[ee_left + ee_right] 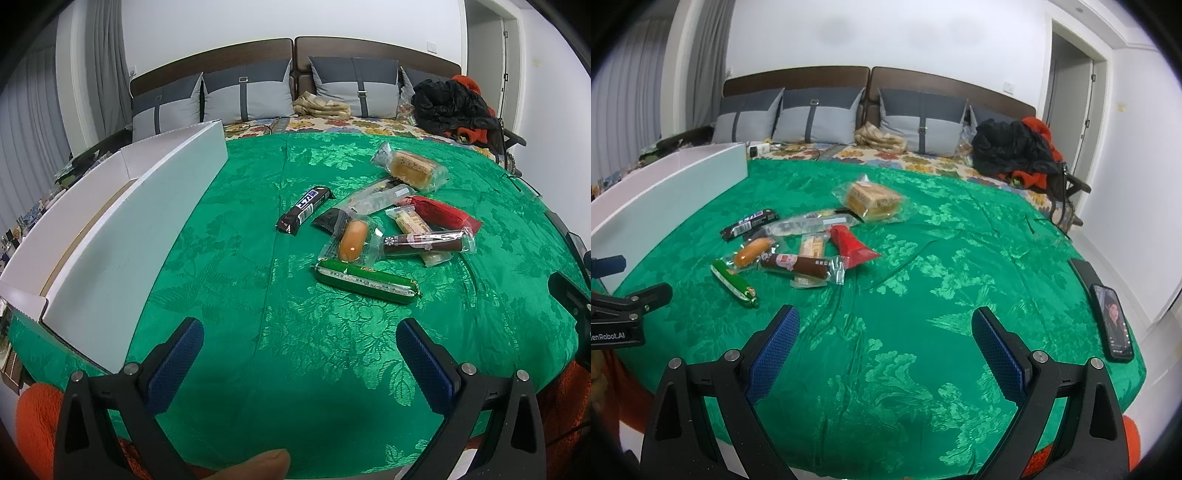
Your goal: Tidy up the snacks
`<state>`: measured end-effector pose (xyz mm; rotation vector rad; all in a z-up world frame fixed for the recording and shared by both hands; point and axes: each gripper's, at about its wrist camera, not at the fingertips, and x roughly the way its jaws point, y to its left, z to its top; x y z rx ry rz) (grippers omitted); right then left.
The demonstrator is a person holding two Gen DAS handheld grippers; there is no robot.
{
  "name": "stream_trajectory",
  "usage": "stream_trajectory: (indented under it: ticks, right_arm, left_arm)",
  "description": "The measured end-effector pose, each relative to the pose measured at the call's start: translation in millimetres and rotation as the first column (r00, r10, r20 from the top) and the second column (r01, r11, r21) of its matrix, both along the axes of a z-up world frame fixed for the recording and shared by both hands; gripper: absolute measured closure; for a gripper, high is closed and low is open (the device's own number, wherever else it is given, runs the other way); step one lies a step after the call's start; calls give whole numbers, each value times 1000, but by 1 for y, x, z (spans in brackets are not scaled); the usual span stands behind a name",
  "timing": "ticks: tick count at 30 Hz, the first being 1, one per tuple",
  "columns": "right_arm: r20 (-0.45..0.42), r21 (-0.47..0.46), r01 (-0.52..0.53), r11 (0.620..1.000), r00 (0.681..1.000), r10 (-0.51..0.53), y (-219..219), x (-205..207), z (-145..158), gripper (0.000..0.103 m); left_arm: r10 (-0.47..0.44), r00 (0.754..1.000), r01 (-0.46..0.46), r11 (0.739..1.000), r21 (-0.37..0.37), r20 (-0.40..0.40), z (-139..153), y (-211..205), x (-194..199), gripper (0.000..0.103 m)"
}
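Several wrapped snacks lie in a loose pile on a green cloth (pixel 240 258): a green sausage stick (pixel 365 280), an orange sausage (pixel 353 239), a dark chocolate bar (pixel 304 209), a brown roll (pixel 424 242), a red packet (pixel 441 212) and a cake in clear wrap (pixel 412 168). An open white box (pixel 122 218) stands to their left. My left gripper (pixel 299 350) is open and empty, short of the green stick. My right gripper (pixel 885 338) is open and empty, right of the pile (pixel 798 254). The box also shows in the right wrist view (pixel 665 192).
A phone (pixel 1113 321) lies at the cloth's right edge. Grey pillows (pixel 247 96) line the headboard, with a heap of black and red clothes (pixel 454 105) at the back right. The other gripper's body (pixel 624 314) shows at the left of the right wrist view.
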<state>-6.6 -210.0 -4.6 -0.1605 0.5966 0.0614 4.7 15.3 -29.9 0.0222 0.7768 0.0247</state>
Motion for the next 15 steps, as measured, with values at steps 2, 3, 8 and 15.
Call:
stream_trajectory:
  ticks: [2,3,8,15]
  right_arm:
    - [-3,-1,-2,1000,1000,2,1,0,0,7]
    - [-4,-2,-3,1000,1000,3,1,0,0,7]
    - [-6,-5,-8,1000,1000,8,1,0,-1,7]
    - [-11,-4,-11,1000,1000,11,1,0,-2,7]
  left_arm:
    - [2,1000,-2,1000,-2,-2,-1,1,0,0]
    - [3,1000,-3,1000,-3,-2,-1,2,0,0]
    - [7,1000,-7,1000,-5,-4,-1,2,1,0]
    - [7,1000,-7,1000,-4,-9,-2,3,2,0]
